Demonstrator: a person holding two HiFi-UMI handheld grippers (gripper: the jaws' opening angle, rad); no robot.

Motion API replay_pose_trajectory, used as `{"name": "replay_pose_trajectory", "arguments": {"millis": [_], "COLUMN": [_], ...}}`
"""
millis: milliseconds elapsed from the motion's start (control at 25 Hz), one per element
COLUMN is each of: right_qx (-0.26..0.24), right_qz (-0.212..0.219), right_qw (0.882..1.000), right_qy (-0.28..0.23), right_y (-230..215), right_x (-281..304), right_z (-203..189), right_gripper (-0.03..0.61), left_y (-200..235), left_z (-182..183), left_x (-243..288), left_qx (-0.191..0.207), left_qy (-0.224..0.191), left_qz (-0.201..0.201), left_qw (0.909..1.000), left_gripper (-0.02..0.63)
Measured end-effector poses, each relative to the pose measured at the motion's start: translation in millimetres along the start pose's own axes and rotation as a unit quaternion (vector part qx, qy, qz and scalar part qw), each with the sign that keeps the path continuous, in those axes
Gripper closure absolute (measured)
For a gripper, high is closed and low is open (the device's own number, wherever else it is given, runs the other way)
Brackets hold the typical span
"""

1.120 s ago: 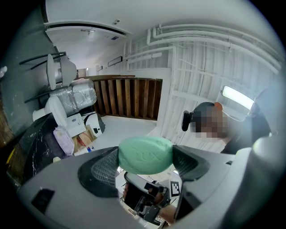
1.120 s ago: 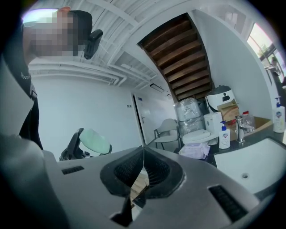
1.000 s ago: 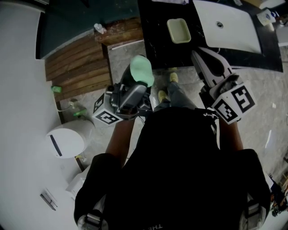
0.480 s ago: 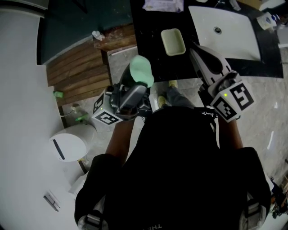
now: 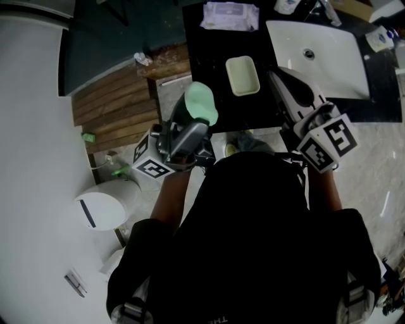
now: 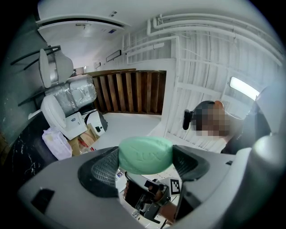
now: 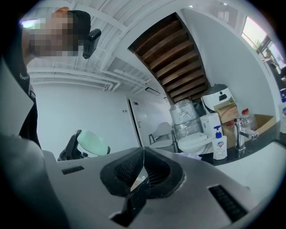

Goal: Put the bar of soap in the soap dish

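A green oval bar of soap (image 5: 201, 103) is clamped between the jaws of my left gripper (image 5: 197, 109), held up in front of the person's chest; it fills the jaw gap as the soap (image 6: 145, 154) in the left gripper view, and the right gripper view shows the soap (image 7: 92, 143) off to the left. The pale yellow soap dish (image 5: 243, 75) lies empty on the black counter (image 5: 215, 69), ahead and right of the soap. My right gripper (image 5: 278, 77) is shut with nothing in it, its tips just right of the dish; its jaws (image 7: 142, 167) meet.
A white sink basin (image 5: 323, 52) sits right of the dish. A pack of wipes (image 5: 231, 16) lies at the counter's far edge. A soap dispenser bottle (image 7: 219, 144) and a tap (image 7: 241, 129) stand by the basin. A toilet (image 5: 101, 210) and wooden decking (image 5: 117, 104) lie on the left.
The view has shifted toward the counter: dish and basin sit lower in frame and the wipes pack has come into sight. Both grippers keep their pose; the soap stays gripped.
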State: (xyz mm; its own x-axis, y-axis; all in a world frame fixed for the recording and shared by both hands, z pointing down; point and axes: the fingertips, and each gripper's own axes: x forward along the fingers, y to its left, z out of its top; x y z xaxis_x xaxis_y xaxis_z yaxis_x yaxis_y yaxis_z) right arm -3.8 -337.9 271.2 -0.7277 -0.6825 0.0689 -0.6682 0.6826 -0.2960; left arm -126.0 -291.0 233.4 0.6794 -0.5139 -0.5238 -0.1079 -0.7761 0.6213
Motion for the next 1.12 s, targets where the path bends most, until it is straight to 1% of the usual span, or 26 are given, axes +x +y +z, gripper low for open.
{"name": "replay_pose_trajectory", "arguments": {"millis": [280,840,1120], "right_qx": [0.002,0.006,0.01], "right_qz": [0.004,0.023,0.026], "right_qw": [1.0,1.0,1.0], "right_qy": [-0.008,-0.003,-0.007], "right_y": [-23.8,-58.3,-71.8], "right_x": [8.6,26.3,30.6], "right_z": [8.1,14.4,15.2], "right_gripper": [0.558,0.56,0.56], "left_y": [15.8,47.3,59.9], "left_z": [0.9,-3.9,-6.8], "left_x": [22.2,42.9,51.2], "left_qx": [0.011,0.017,0.027], "left_qy": [0.008,0.004,0.016], "left_qz": [0.001,0.02,0.026], "left_qw": [0.9999,0.9996,0.9992], "left_gripper": [0.241,0.241,0.241]}}
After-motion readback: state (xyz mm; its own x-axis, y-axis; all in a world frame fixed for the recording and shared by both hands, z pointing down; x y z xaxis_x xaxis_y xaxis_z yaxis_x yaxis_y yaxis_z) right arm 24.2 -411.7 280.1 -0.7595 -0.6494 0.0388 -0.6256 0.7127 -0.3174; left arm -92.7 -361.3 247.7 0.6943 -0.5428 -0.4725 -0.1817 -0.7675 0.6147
